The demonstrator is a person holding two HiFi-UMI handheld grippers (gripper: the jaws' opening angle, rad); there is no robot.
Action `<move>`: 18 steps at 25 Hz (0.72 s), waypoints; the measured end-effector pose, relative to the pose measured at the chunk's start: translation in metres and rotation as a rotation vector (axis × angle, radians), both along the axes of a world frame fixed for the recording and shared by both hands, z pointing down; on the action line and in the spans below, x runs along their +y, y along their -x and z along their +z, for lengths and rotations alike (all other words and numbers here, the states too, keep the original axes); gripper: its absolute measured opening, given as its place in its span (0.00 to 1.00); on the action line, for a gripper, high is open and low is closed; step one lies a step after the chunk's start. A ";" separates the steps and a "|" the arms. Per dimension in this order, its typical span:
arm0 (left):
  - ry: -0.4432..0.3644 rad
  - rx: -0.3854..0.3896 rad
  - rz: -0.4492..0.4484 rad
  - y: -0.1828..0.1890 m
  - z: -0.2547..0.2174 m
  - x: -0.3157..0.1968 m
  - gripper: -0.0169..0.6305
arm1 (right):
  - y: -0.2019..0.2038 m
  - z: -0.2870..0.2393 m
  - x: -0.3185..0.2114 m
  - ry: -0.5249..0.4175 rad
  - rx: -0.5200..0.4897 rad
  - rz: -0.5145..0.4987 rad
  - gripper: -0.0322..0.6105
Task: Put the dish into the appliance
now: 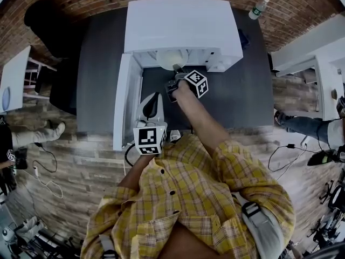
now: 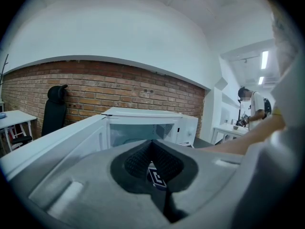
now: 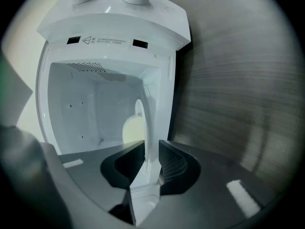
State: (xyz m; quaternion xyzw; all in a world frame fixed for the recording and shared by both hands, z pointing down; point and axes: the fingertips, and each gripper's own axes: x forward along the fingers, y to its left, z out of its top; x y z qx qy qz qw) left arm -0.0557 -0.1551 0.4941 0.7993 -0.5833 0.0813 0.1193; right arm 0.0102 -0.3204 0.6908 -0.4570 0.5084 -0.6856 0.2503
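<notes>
A white microwave (image 1: 183, 26) stands on a dark table (image 1: 102, 63) with its door (image 1: 123, 101) swung open to the left. The pale dish (image 1: 171, 58) sits in the mouth of the cavity. My right gripper (image 1: 176, 72) is at its near rim. In the right gripper view the dish (image 3: 148, 142) stands edge-on between my right gripper's (image 3: 152, 151) jaws, which are open, inside the lit microwave (image 3: 114, 32). My left gripper (image 1: 152, 99) hovers by the open door, shut and empty. In its own view the left gripper (image 2: 153, 163) faces the microwave (image 2: 143, 123).
A water bottle (image 1: 259, 8) stands at the table's far right corner. A white desk (image 1: 13, 74) and a black chair (image 2: 55, 109) are off to the left. Another person (image 2: 252, 106) stands at a bench behind on the right. Cables (image 1: 46, 171) lie on the floor.
</notes>
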 end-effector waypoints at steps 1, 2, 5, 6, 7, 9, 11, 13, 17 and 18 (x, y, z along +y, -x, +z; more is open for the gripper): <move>0.001 -0.001 -0.001 0.000 0.000 0.001 0.02 | 0.000 0.001 -0.001 -0.001 -0.001 0.000 0.18; 0.002 -0.002 -0.003 0.001 0.000 0.001 0.02 | 0.000 0.001 -0.002 -0.002 -0.001 0.001 0.18; 0.005 -0.004 -0.012 0.005 0.000 0.002 0.02 | 0.000 0.001 -0.006 -0.005 -0.005 0.006 0.20; 0.005 -0.005 -0.017 0.007 0.000 0.003 0.02 | 0.000 0.002 -0.008 -0.005 -0.005 0.009 0.20; 0.006 -0.006 -0.022 0.008 0.000 0.003 0.02 | 0.000 0.002 -0.009 -0.005 -0.005 0.010 0.20; 0.008 -0.005 -0.031 0.012 0.000 0.003 0.02 | 0.002 0.002 -0.011 -0.004 -0.005 0.010 0.20; 0.006 -0.006 -0.037 0.014 -0.001 0.003 0.02 | 0.004 0.002 -0.013 -0.003 -0.006 0.008 0.21; 0.004 -0.008 -0.039 0.014 -0.001 0.003 0.02 | 0.005 0.002 -0.016 -0.006 -0.006 0.008 0.21; 0.003 -0.007 -0.044 0.016 -0.001 0.004 0.02 | 0.006 0.004 -0.018 -0.006 -0.003 0.014 0.21; 0.004 -0.007 -0.044 0.016 -0.001 0.004 0.02 | 0.006 0.005 -0.019 -0.004 -0.002 0.015 0.21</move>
